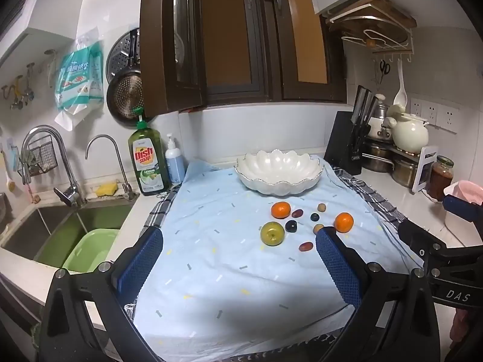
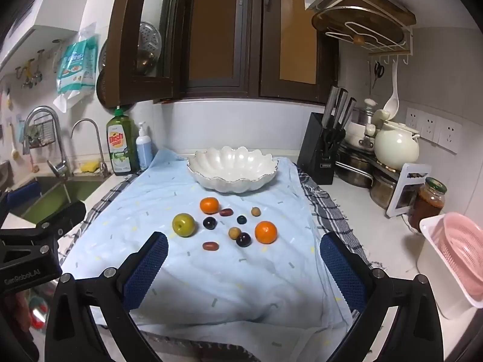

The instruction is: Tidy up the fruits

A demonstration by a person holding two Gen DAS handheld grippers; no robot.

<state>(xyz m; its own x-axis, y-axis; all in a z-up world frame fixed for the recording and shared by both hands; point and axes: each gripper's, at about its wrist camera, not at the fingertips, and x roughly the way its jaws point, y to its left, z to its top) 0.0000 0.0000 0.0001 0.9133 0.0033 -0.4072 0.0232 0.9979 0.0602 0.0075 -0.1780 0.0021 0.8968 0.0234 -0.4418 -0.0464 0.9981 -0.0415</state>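
Right wrist view, white bowl holding nothing, both claws released.

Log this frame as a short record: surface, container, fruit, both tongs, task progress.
surface: light blue cloth on kitchen counter
container: white scalloped bowl, empty, behind the fruit
fruit: green apple, two oranges, small dark, red and tan fruits, all on cloth
left tongs: open, holding nothing
right tongs: open, holding nothing
progress: no fruit in bowl yet
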